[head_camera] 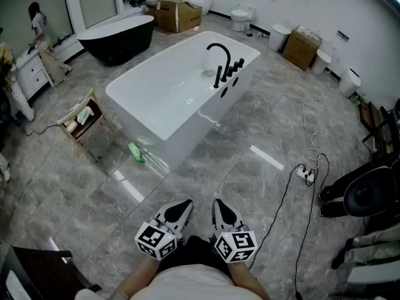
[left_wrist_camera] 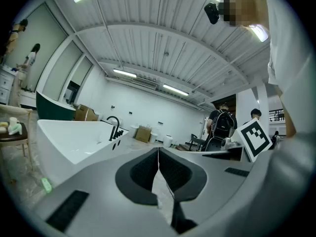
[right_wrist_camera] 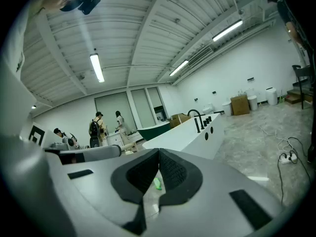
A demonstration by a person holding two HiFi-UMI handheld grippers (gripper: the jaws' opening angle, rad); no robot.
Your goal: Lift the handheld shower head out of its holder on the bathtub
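No brand or wording I can actually read anywhere. The only graphics are the black-and-white square markers on the cubes of the left tongs (head_camera: 185, 205) and right tongs (head_camera: 219, 205). There's print on the cardboard boxes (head_camera: 176, 14) by the far wall, but it's too small to make out.

Both tongs are held low in front of the person, side by side, pointing roughly toward the white bathtub (head_camera: 156, 99). In the left gripper view the two dark pads (left_wrist_camera: 145, 169) meet in a thin line at the tip with nothing caught in there. Same in the right gripper view, pads (right_wrist_camera: 173, 169) pressed together and empty. The green bottle (head_camera: 135, 151) you see through the gap behind the right pads is just lying on the floor by the tub.

The handheld shower head (head_camera: 234, 66) is up on the tub's far rim, in the row of short black uprights next to the arched black spout (head_camera: 217, 58), well apart from both tongs. Honestly it's so small that I can't tell which upright is the shower head and which are knobs, or see the holder itself.

Cut off: the person's torso at the bottom edge, and some black gear (head_camera: 365, 192) on the right edge.
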